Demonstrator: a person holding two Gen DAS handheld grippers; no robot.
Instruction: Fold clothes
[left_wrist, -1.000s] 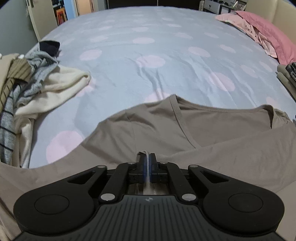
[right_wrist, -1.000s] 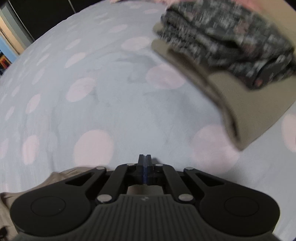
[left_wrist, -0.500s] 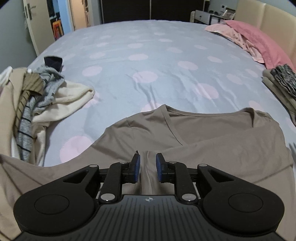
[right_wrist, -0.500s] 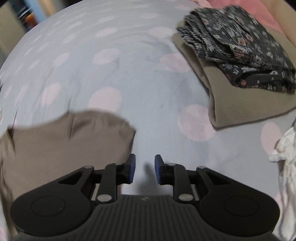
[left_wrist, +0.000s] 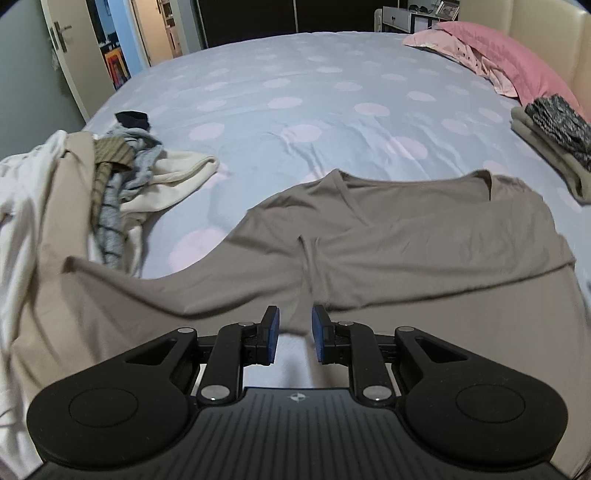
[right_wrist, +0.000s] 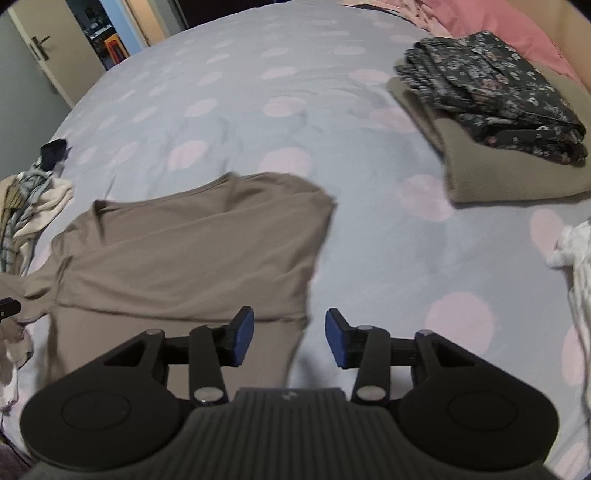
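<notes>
1. Your left tool (left_wrist: 294, 334) has its jaws a little apart, released, holding nothing; they opened a moment ago and now stand nearly steady. A raised crease of the taupe V-neck top (left_wrist: 388, 243) runs toward the gap, but the blue pads (left_wrist: 271, 334) do not press on it
2. Your right tool (right_wrist: 290, 338) is wider open; its jaws have just been spreading. Nothing sits between them: its left pad hangs over the top's edge (right_wrist: 207, 258), its right pad over bare sheet
3. The bed (left_wrist: 314, 96) wears a pale blue sheet with pink dots. A heap of unfolded clothes (left_wrist: 110, 173) lies at the left edge, pink pillows (left_wrist: 498, 59) at the headboard, and a folded stack with a dark floral garment (right_wrist: 491, 92) on an olive one at the right. A door (left_wrist: 70, 55) stands beyond the bed's far left corner
4. The top lies spread flat on the sheet, neckline away from you, just ahead of both tools, between heap and stack
</notes>
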